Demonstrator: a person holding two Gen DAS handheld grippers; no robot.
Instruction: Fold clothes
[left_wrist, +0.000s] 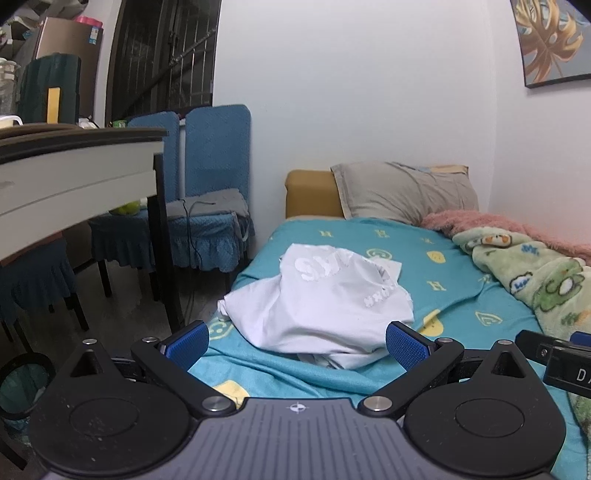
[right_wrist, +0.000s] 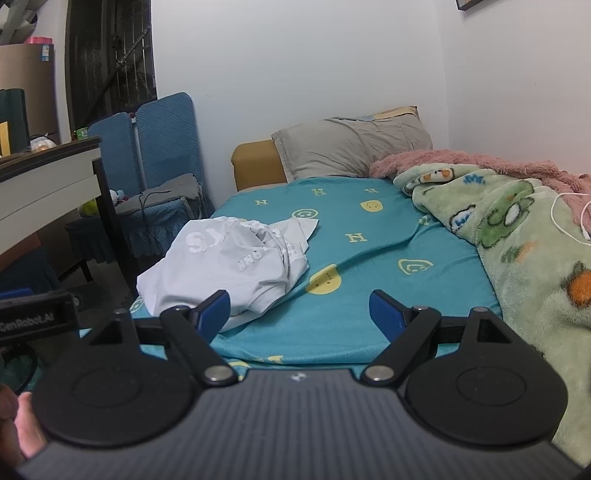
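Shirt (left_wrist: 317, 302) lies crumpled at the bed's (left_wrist: 458, 295) near edge, both the left gripper (left_wrist: 297, 345) and the right gripper (right_wrist: 299, 314) spread empty, so a careless pinch could drag the sheet too.

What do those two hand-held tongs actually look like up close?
Both look alike. The left tongs and right tongs each have two blue ribbed pads on black jointed links with silver pivot pins, two round black discs, and a grey ribbed body bearing a small white emblem. Seen from the right wrist, the left unit's black side reads "GenRobot.AI". No cables or sleeves show; a bare hand peeks in.
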